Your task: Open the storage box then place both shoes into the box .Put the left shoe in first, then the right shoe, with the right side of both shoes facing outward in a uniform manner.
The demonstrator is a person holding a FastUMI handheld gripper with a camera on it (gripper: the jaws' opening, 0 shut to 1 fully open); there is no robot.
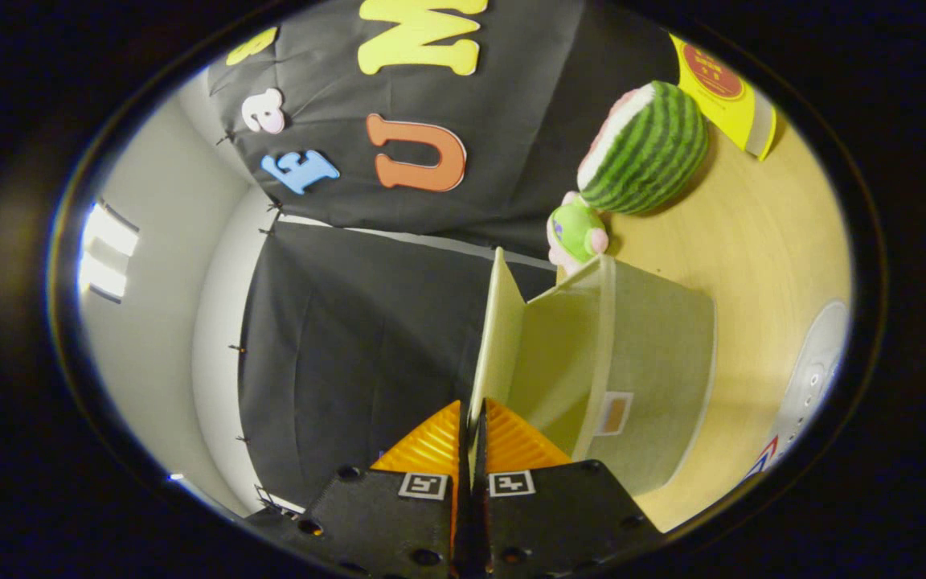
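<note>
Your hand-held gripper (473, 430) pinches the lid flap (497, 338) of the storage box (648, 378) edge-on between its pressed-together fingers, with the flap's long axis running straight ahead and the box body beside it on the bench (752, 241).

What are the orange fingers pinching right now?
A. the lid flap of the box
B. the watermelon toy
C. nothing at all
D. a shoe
A: the gripper has both orange fingers pressed together on the edge of the lid flap of the storage box, with the watermelon toy well beyond it.
</note>
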